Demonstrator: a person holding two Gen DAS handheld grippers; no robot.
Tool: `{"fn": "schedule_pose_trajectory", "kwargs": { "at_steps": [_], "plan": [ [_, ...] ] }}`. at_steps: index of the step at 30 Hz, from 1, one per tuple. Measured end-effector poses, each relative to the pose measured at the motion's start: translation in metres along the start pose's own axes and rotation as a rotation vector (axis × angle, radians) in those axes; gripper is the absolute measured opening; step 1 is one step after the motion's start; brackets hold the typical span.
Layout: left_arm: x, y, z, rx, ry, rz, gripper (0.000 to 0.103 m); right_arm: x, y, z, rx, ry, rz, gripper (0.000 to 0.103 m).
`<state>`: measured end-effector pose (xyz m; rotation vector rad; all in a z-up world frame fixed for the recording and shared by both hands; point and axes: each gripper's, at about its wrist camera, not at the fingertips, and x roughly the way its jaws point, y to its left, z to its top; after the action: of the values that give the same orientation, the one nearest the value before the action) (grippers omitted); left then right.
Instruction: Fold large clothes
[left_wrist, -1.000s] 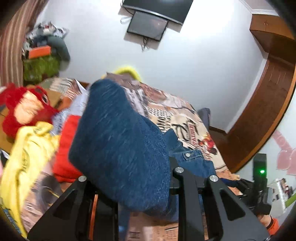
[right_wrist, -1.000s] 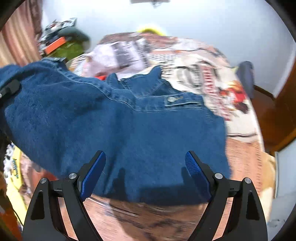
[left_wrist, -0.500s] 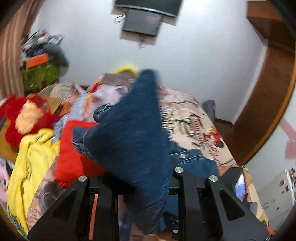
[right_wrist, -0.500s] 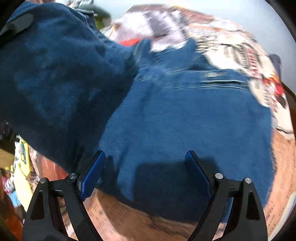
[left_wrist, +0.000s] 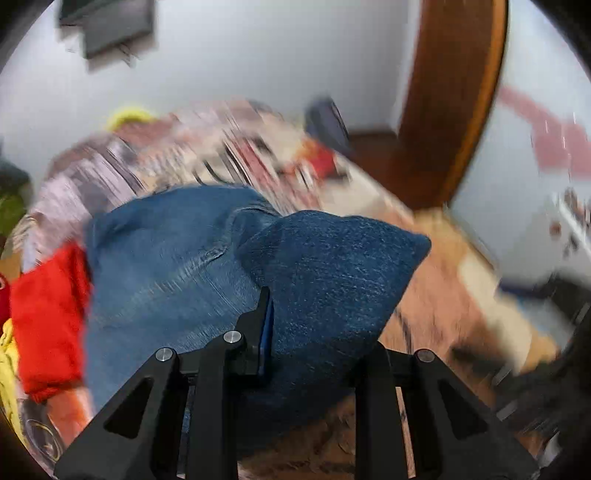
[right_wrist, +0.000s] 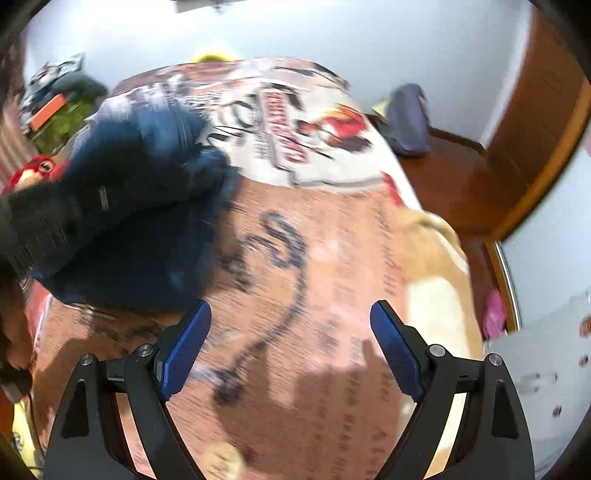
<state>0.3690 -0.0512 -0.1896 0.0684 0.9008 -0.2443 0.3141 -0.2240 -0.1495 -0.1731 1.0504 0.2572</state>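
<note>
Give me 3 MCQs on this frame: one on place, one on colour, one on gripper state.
1. Where is the denim jacket lying?
A. on the bed
B. on the floor
C. on a chair

2. What colour is the garment just left of the jacket in the left wrist view?
A. green
B. red
C. white

3. What is the right gripper doing?
A. shut on the jacket
B. shut on the bedspread
C. open, holding nothing

Answers:
1. A: the jacket lies on the printed bedspread.
2. B: bright red cloth borders the denim.
3. C: its blue pads stand wide apart over bare bedspread, while the left gripper has denim between its fingers.
</note>
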Motion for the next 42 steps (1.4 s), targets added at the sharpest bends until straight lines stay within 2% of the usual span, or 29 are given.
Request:
{"fn": "schedule_pose_trajectory", "kwargs": {
  "at_steps": [1, 5, 7, 9, 10, 13, 17, 19, 22, 27, 29, 32, 36, 42],
  "plan": [
    [0.01, -0.007, -0.01, 0.041, 0.034, 0.013, 0.021, -0.001, -0.009, -0.004, 0.022, 0.004, 0.001, 0.086],
    [0.006, -0.013, -0.027, 0.118, 0.03, 0.045, 0.026, -0.009, -0.016, -0.01, 0.063, -0.004, 0.023, 0.086],
    [-0.004, -0.01, -0.029, 0.118, 0.048, 0.002, 0.044, -0.017, -0.013, -0.013, 0.065, -0.017, 0.039, 0.086],
    [-0.016, -0.011, -0.029, 0.102, 0.063, -0.069, 0.055, -0.023, -0.009, -0.011, 0.063, -0.033, 0.05, 0.086],
    [-0.024, -0.01, -0.032, 0.096, 0.057, -0.079, 0.057, -0.028, -0.005, -0.007, 0.059, -0.049, 0.061, 0.086],
    [-0.05, -0.004, -0.037, 0.084, 0.031, -0.056, 0.065, -0.037, 0.008, -0.001, 0.038, -0.093, 0.098, 0.086],
    [-0.076, 0.025, -0.036, 0.037, -0.018, 0.001, 0.075, -0.043, 0.031, 0.016, 0.005, -0.138, 0.145, 0.086],
    [-0.084, 0.045, -0.036, 0.001, -0.032, 0.044, 0.088, -0.041, 0.045, 0.026, -0.013, -0.153, 0.175, 0.086],
    [-0.081, 0.077, -0.039, -0.06, -0.025, 0.152, 0.09, -0.025, 0.063, 0.037, -0.03, -0.135, 0.206, 0.086],
    [-0.055, 0.109, -0.06, -0.133, 0.098, 0.21, 0.089, 0.022, 0.077, 0.033, -0.024, -0.016, 0.211, 0.086],
    [-0.05, 0.112, -0.07, -0.14, 0.11, 0.204, 0.09, 0.041, 0.077, 0.024, -0.032, 0.038, 0.185, 0.086],
    [-0.049, 0.114, -0.081, -0.151, 0.099, 0.177, 0.091, 0.049, 0.071, 0.008, -0.022, 0.062, 0.187, 0.086],
    [-0.054, 0.114, -0.083, -0.163, 0.096, 0.17, 0.091, 0.042, 0.061, 0.0, -0.015, 0.076, 0.188, 0.086],
    [-0.068, 0.112, -0.069, -0.117, 0.042, 0.218, 0.091, 0.022, 0.064, 0.006, -0.057, 0.042, 0.18, 0.086]
  ]
}}
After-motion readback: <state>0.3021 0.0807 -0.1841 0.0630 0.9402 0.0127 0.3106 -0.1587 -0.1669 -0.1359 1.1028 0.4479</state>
